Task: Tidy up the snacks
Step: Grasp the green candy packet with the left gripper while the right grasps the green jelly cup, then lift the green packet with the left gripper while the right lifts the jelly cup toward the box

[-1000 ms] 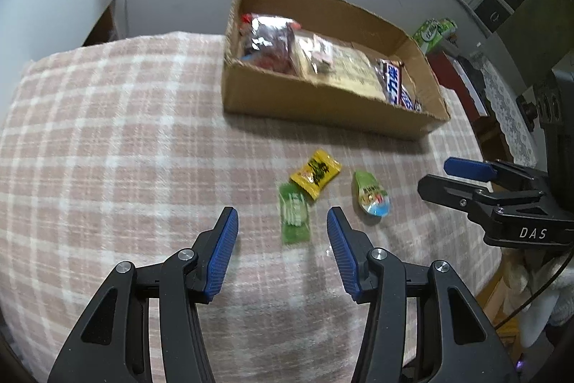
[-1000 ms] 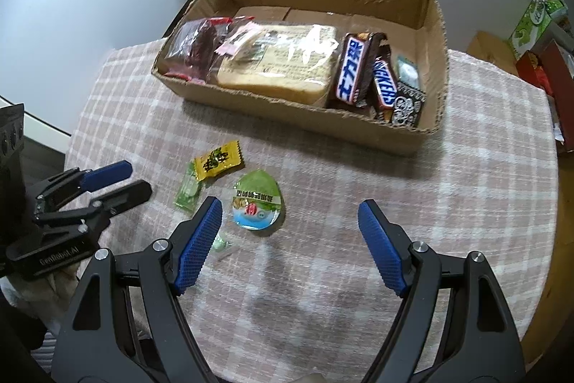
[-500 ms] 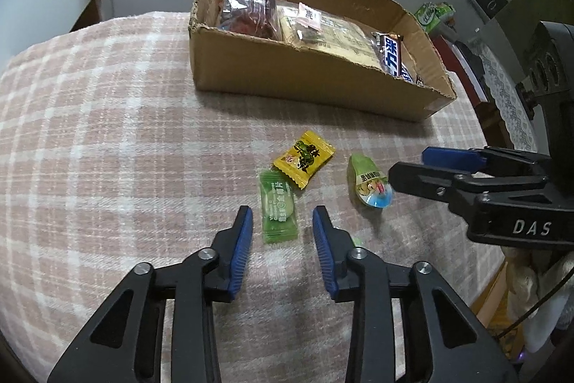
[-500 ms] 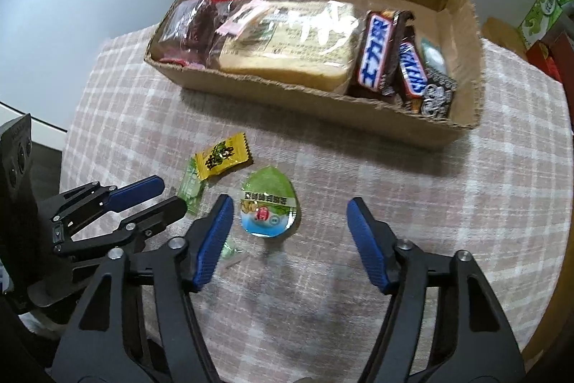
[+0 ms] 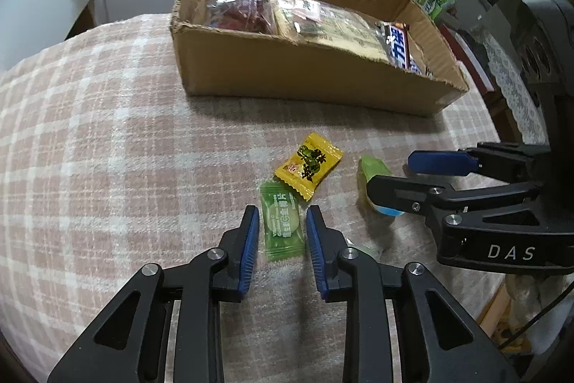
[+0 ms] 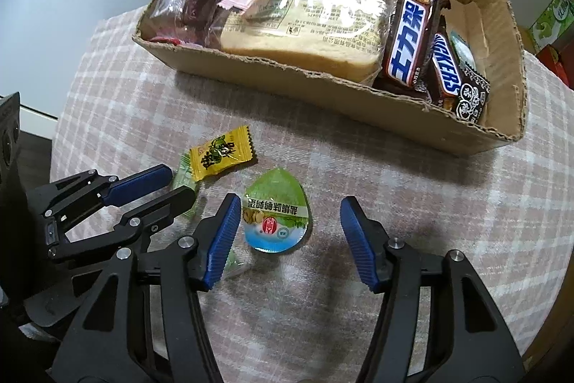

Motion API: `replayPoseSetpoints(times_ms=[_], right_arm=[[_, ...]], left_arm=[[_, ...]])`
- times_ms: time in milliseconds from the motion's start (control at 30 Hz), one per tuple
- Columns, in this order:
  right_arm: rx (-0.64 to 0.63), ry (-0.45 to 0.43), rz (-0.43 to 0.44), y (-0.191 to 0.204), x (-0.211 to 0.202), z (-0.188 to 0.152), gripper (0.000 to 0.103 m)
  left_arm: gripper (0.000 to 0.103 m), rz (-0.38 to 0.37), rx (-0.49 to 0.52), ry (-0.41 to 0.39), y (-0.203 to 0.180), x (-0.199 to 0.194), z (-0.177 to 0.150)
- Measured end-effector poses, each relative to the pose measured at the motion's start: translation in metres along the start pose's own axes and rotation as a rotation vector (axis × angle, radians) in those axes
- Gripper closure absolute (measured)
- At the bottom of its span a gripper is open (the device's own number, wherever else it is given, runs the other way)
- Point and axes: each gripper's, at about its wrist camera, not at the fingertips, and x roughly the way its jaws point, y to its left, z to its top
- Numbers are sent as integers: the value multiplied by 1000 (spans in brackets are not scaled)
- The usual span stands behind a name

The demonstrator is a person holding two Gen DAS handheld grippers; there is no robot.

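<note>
Now the left gripper [image 5: 280,225] is closing around the green candy sachet [image 5: 281,225], whose long axis runs near-to-far between the jaws, not yet pinched. Right gripper [image 6: 288,223] is closing too; the green jelly cup [image 6: 275,213] lies just beside its left pad.

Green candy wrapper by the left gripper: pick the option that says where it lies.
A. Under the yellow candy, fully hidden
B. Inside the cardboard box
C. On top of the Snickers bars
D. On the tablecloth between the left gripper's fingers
D: the green candy wrapper lies flat on the tablecloth between the closing fingers of the left gripper, in front of the cardboard box.
</note>
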Motion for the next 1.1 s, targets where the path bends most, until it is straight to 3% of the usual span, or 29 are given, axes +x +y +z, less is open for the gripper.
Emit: replayPoseSetpoints(times_ms=[100, 200, 367, 433, 700, 1100], right_arm=[[-7, 12, -8, 3, 7, 1, 44], [-17, 31, -5, 5, 15, 2, 59], [-59, 32, -43, 16, 23, 5, 60], [-78, 30, -57, 21, 25, 4, 75], [-85, 17, -64, 26, 29, 1, 76], [-55, -28, -46, 0, -6, -13, 79]], left_arm=[[79, 22, 36, -5, -4, 1, -1], [83, 48, 64, -10, -8, 3, 0], [85, 52, 83, -20, -9, 3, -1], [85, 50, 81, -22, -7, 2, -1], [85, 40, 53, -26, 4, -5, -5], [85, 32, 35, -66, 16, -32, -7]])
